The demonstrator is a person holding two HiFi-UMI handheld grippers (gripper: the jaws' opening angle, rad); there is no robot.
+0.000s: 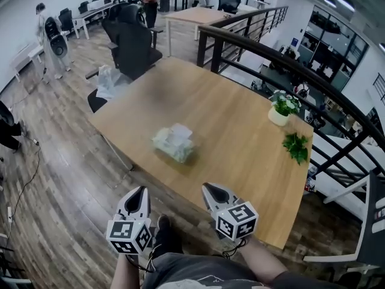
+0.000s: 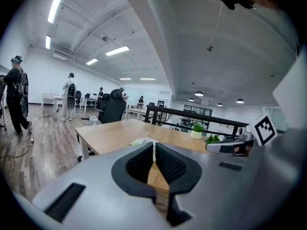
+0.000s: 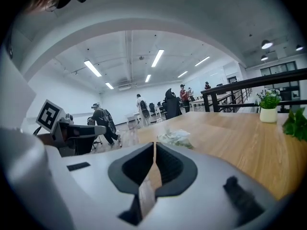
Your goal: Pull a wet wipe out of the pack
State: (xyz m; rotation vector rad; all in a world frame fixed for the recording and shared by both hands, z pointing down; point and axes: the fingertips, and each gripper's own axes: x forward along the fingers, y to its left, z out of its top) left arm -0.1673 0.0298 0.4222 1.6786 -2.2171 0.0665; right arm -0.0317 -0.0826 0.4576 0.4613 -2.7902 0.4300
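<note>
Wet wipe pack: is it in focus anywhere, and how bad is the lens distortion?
Head view: the pack looks soft, and straight lines bow. Left gripper view: only its top peeks over the shut jaws; the corners are vignetted black. Right gripper view: small, slightly blurred, strong fisheye.

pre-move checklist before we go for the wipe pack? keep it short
1. Is the wet wipe pack in sight on the table: ok.
2. Is the way to it free: ok. The potted plant and the leafy sprig sit far off by the right edge.
3. Is the left gripper open to take hold: not ok, it is shut and empty.
4. Is the right gripper open for the wipe: not ok, it is shut and empty.
5. Is a wipe tab standing up out of the pack: cannot tell, its white top is blurred.
6. Are the grippers at the pack: not ok, both are short of it, near the table's front edge.
</note>
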